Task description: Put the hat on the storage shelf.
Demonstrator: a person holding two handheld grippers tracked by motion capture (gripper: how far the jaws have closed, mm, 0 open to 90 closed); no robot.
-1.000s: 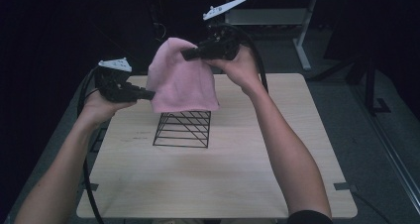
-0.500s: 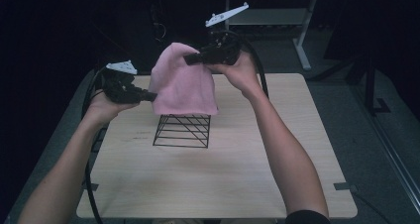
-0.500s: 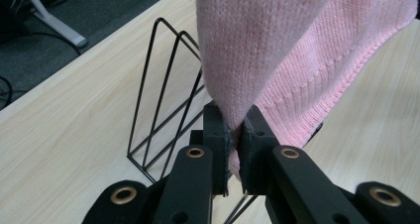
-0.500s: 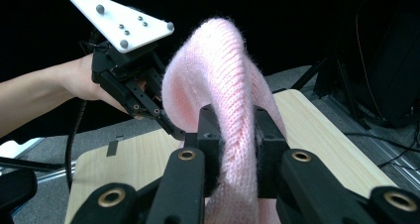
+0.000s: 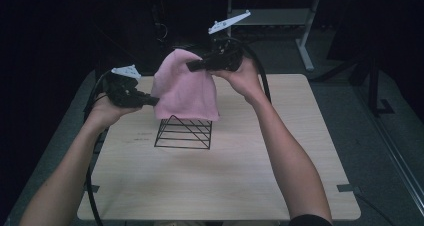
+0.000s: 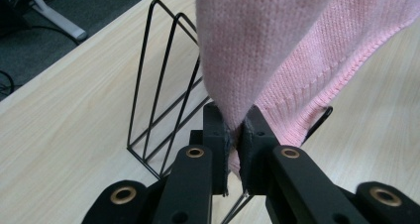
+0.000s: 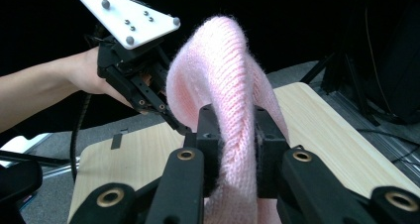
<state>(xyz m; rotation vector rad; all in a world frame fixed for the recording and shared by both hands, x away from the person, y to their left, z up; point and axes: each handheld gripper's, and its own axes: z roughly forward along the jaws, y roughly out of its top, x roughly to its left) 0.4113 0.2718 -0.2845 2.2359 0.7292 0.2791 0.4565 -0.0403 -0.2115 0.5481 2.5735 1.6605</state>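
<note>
Left gripper (image 5: 152, 101): jaws closed on a lower edge of the pink knitted cloth (image 5: 186, 88); in the left gripper view the fabric is pinched between the pads (image 6: 224, 135) and rises away from them. Right gripper (image 5: 192, 66): jaws closed on a fold of the same cloth near its top; in the right gripper view the knit bulges up between the jaws. The right gripper sits higher than the left one. The cloth hangs between the two grippers, stretched from one to the other, directly above the black wire rack (image 5: 183, 132). The rack stands on the wooden table (image 5: 235, 176), below and just beyond the left gripper's jaws.
</note>
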